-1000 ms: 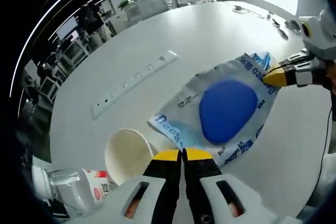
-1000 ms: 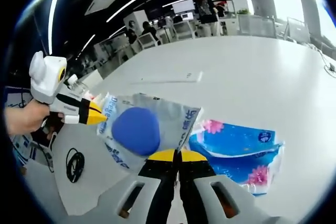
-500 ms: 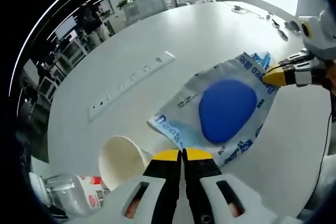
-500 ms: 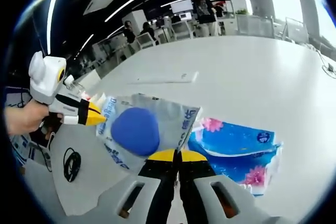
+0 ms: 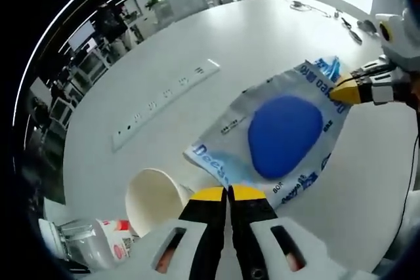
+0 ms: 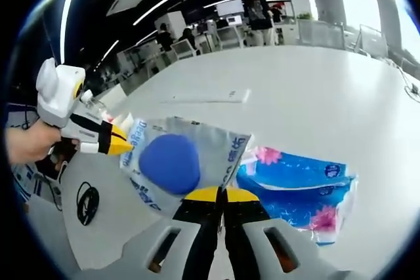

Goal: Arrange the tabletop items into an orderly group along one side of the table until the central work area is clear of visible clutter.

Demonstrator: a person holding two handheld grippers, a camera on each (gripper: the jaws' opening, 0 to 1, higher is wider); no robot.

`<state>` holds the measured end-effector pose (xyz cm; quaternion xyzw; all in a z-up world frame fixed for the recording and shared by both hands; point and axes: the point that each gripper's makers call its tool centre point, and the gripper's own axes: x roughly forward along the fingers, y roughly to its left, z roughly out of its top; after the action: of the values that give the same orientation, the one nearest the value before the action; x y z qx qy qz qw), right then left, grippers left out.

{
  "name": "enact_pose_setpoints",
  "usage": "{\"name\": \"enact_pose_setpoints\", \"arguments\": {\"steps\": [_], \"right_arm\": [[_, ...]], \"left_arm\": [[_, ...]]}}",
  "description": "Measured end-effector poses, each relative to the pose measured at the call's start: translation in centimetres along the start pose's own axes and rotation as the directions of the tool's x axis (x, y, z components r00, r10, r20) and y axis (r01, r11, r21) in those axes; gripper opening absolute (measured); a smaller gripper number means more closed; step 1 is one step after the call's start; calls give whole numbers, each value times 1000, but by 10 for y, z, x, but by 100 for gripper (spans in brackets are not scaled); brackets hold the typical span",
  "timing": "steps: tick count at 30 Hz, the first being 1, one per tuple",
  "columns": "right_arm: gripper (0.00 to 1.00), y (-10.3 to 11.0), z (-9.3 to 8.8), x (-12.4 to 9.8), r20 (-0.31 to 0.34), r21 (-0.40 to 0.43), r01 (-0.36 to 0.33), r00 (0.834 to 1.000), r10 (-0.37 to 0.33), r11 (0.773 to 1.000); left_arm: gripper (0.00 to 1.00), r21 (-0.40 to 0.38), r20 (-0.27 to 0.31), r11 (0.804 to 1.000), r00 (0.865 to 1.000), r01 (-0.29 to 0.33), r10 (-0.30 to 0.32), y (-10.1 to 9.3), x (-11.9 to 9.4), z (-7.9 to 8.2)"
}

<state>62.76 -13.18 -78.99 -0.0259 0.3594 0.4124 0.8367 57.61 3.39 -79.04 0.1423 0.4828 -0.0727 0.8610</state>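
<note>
While both tongs pinch opposite ends of one bag, the scene reads so:
Bench: the white bench (image 5: 275, 37) carries it all; a power strip (image 5: 164, 100) lies at 11 o'clock of the left gripper view.
Bag: one silvery bag (image 5: 282, 132) with a blue disc inside, held over mid-bench.
Tissue pack: one blue pack (image 6: 298, 188), at 4 o'clock of the right gripper view.
Cup: one paper cup (image 5: 154, 198) on its side, at 8 o'clock of the left gripper view.
Bottle: one clear bottle (image 5: 82, 244) beside the cup.
Tongs: left tongs (image 5: 228, 193) clamped on the bag; right tongs (image 6: 223, 194) likewise.
Progress: early, I judge; nothing looks grouped yet.
</note>
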Motion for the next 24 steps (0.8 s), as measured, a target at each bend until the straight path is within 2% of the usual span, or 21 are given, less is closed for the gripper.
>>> {"name": "enact_pose_setpoints", "arguments": {"steps": [4,9,24], "right_arm": [[0,0,-1,6,-17,-57,6,1000,-7,998],[0,-2,-1,11,-28,-75,13,999,-15,997],[2,-11,-15,20,-50,-66,20,998,-23,998]], "left_arm": [[0,19,-21,1000,1000,-8,9,0,3,-4],[0,19,-34,1000,999,-15,16,3,7,-5],[0,28,-67,999,997,-28,30,3,15,-11]]}}
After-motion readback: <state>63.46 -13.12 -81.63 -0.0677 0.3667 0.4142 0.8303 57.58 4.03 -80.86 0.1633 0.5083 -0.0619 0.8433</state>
